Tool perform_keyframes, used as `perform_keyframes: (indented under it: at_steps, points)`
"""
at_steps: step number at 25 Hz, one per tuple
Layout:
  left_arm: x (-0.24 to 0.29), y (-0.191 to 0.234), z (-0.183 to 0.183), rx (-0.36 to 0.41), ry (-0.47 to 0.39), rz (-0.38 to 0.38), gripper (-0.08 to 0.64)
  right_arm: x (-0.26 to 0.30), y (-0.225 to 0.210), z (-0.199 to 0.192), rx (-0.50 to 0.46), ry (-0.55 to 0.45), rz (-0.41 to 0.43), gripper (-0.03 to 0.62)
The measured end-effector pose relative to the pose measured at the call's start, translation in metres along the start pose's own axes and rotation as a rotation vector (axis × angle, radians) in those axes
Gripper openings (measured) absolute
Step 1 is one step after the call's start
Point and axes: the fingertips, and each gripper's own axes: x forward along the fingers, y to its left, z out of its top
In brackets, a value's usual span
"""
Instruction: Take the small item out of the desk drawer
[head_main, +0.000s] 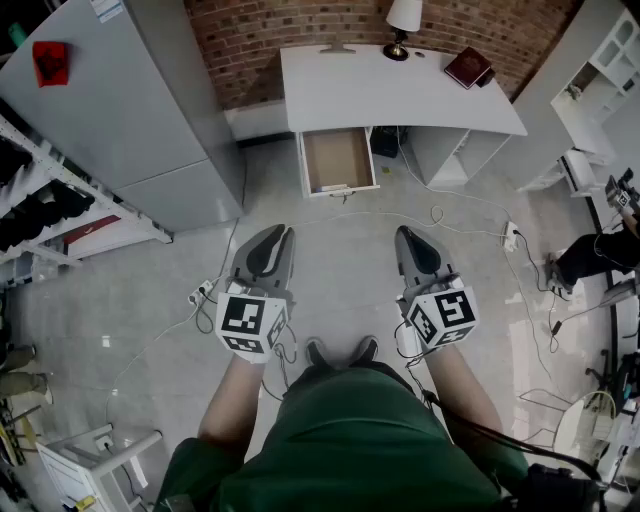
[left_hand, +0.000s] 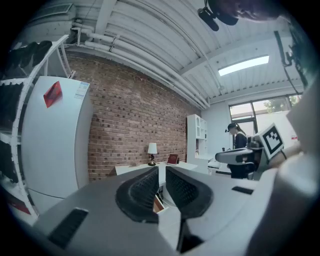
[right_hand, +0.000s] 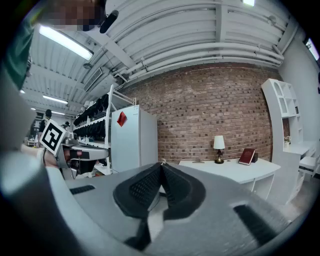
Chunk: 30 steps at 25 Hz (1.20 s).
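Observation:
The white desk (head_main: 400, 95) stands against the brick wall ahead, its drawer (head_main: 338, 160) pulled open over the floor. The drawer's inside looks brown; I cannot make out a small item in it from here. Both grippers hang above the floor, well short of the desk. My left gripper (head_main: 274, 236) (left_hand: 162, 172) shows a narrow gap between its pads with nothing in it, and the drawer (left_hand: 159, 204) shows through that gap. My right gripper (head_main: 410, 238) (right_hand: 161, 167) has its tips touching and holds nothing.
A lamp (head_main: 403, 20) and a red book (head_main: 468, 67) sit on the desk. A grey cabinet (head_main: 120, 100) and a shelf rack (head_main: 60, 200) stand at left. Cables (head_main: 470, 225) cross the floor, white shelving (head_main: 600, 90) is at right, and a person (head_main: 600, 250) is there.

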Motion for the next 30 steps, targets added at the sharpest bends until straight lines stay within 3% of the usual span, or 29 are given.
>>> perform_keyframes:
  at_steps: [16,30]
  points:
    - [-0.011,0.018,-0.002,0.001,0.004,-0.05,0.037,0.016,0.031,0.014,0.011,-0.02,-0.013,0.002]
    - [0.032,0.065,-0.007,0.032,0.055,0.07,0.037,0.105,0.01,0.011,0.062,-0.045,0.118,0.002]
